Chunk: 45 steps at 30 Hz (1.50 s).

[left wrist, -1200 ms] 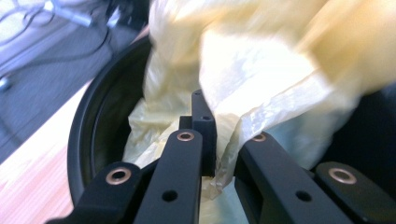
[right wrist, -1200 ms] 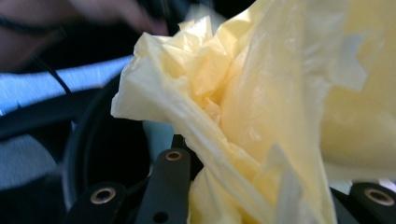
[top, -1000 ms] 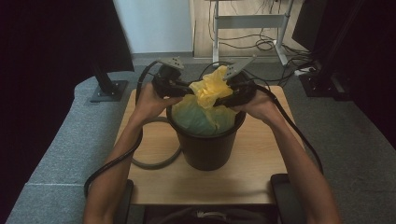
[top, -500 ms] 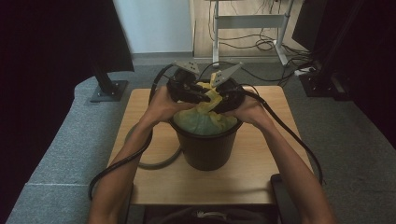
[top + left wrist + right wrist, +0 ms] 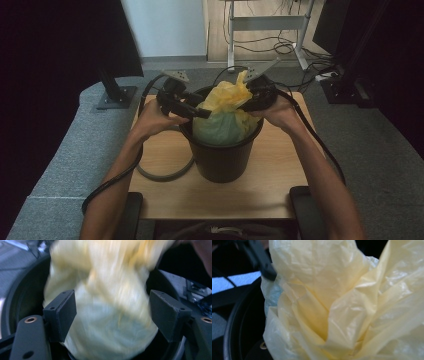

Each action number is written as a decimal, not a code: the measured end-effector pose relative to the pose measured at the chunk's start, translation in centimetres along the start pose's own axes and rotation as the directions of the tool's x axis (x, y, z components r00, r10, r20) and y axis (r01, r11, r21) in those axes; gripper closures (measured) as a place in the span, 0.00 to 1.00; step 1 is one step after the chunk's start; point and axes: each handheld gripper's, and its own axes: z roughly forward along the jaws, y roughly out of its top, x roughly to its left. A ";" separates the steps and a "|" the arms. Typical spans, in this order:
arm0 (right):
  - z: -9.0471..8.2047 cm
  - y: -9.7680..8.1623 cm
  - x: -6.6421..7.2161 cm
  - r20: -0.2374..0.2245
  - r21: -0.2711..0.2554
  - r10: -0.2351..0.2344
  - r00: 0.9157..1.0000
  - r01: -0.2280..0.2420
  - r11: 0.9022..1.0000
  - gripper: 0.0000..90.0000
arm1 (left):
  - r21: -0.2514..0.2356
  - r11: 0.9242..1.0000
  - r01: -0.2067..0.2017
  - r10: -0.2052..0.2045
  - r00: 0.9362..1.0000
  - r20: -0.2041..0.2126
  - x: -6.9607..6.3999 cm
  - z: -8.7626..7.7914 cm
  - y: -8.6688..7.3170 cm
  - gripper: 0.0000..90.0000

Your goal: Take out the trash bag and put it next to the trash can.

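crumpled yellow plastic bag [image 5: 342, 305] takes up most of the right gripper view, its folds gathered into upright peaks, close to the lens. a pale bluish patch shows through it at the left. the black bucket [image 5: 239, 325] rim curves at lower left, and a dark bar [image 5: 260, 258] crosses the top left, touching the bag.

The bag [image 5: 225, 112] sits in the bucket [image 5: 222, 157] on the table [image 5: 165, 192], a hose [image 5: 165, 175] left of the bucket
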 end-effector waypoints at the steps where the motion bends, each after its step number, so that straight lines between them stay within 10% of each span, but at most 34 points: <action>1: -0.3 0.1 0.0 0.003 -0.006 0.005 1.000 -0.005 1.000 0.85 | 0.010 1.000 0.004 -0.004 1.000 0.001 0.1 0.2 -0.3 0.26; 4: -0.9 0.3 0.0 -0.017 -0.038 0.021 1.000 -0.021 0.999 0.85 | 0.057 0.998 0.000 0.000 1.000 0.006 0.5 1.0 -0.6 0.36; 7: -1.0 0.4 0.0 -0.062 -0.052 0.030 0.998 -0.033 0.998 0.85 | 0.126 0.992 -0.019 0.024 0.999 -0.039 0.6 2.1 -0.2 0.68; 10: -0.4 0.5 0.3 -0.104 -0.031 0.024 0.994 -0.028 0.999 0.85 | 0.096 0.995 -0.033 0.043 0.993 -0.112 0.6 2.3 0.6 0.94; 14: 0.5 0.4 0.6 -0.096 0.042 0.001 0.995 0.003 0.999 0.76 | -0.018 0.999 -0.037 0.036 0.997 -0.070 0.2 1.4 1.9 0.97; 19: 1.9 0.4 0.6 -0.068 0.057 0.007 0.998 -0.003 0.998 0.30 | -0.045 0.994 -0.095 0.094 0.995 -0.013 -1.3 1.4 3.6 0.96; 22: 3.0 0.8 1.1 -0.080 0.066 -0.003 0.997 0.009 0.998 0.19 | -0.055 0.991 -0.125 0.126 0.992 0.025 -2.0 2.0 4.5 0.96; 24: 3.6 1.1 1.5 -0.084 0.079 -0.016 0.996 0.023 0.997 0.23 | -0.073 0.988 -0.136 0.140 0.988 0.059 -2.4 2.3 4.9 0.96; 27: 3.7 1.1 1.7 -0.093 0.081 -0.033 0.995 0.041 0.996 0.56 | -0.090 0.987 -0.133 0.140 0.988 0.073 -2.5 2.3 4.8 0.95; 30: 3.3 0.7 1.5 -0.071 0.068 -0.046 0.996 0.050 0.996 0.77 | -0.123 0.987 -0.103 0.110 0.992 0.054 -2.3 1.0 4.4 0.73; 37: 0.8 0.0 0.2 -0.018 0.010 0.013 1.000 -0.013 1.000 0.82 | -0.040 0.998 -0.052 0.051 0.998 -0.043 -1.2 -1.4 1.6 0.39; 42: -0.1 0.5 0.2 -0.067 -0.028 0.016 0.998 -0.018 0.999 0.80 | 0.066 0.997 -0.044 0.048 0.998 -0.046 -0.1 0.6 0.5 0.69; 45: 0.7 0.7 0.6 -0.105 0.002 0.003 0.994 -0.003 1.000 0.65 | 0.039 0.997 -0.071 0.073 0.997 -0.041 -0.1 1.6 1.2 0.91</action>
